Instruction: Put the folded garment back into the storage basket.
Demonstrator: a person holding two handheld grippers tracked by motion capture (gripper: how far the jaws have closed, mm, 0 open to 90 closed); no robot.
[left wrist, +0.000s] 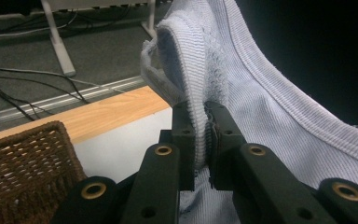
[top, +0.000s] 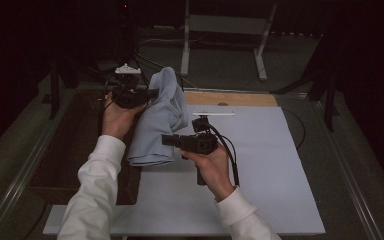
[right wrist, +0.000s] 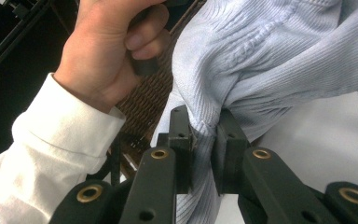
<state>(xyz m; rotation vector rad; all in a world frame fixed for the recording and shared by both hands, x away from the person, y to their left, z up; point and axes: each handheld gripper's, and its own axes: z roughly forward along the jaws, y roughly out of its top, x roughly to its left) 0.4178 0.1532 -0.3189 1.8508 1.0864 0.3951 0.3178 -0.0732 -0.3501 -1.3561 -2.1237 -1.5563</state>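
Right gripper (right wrist: 204, 133) fingers clamped on pale blue garment (top: 157, 120) (bunched fold), left gripper (left wrist: 201, 123) fingers pinching its ribbed hem.

The garment (left wrist: 270, 107) is soft pale-blue ribbed knit cloth, matt, with a thicker ribbed hem. Each gripper, left (left wrist: 200, 135) and right (right wrist: 204, 135), is matt black plastic with brass-coloured metal rivets. The basket (left wrist: 23, 163) at 8 o'clock is rough woven brown wicker. The counter (top: 260, 150) has a smooth matt white sheet and a bare wood strip at 12 o'clock. The sleeves (right wrist: 42, 154) are smooth white cloth.

one garment (top: 159, 117), one basket (left wrist: 25, 163), two tools.
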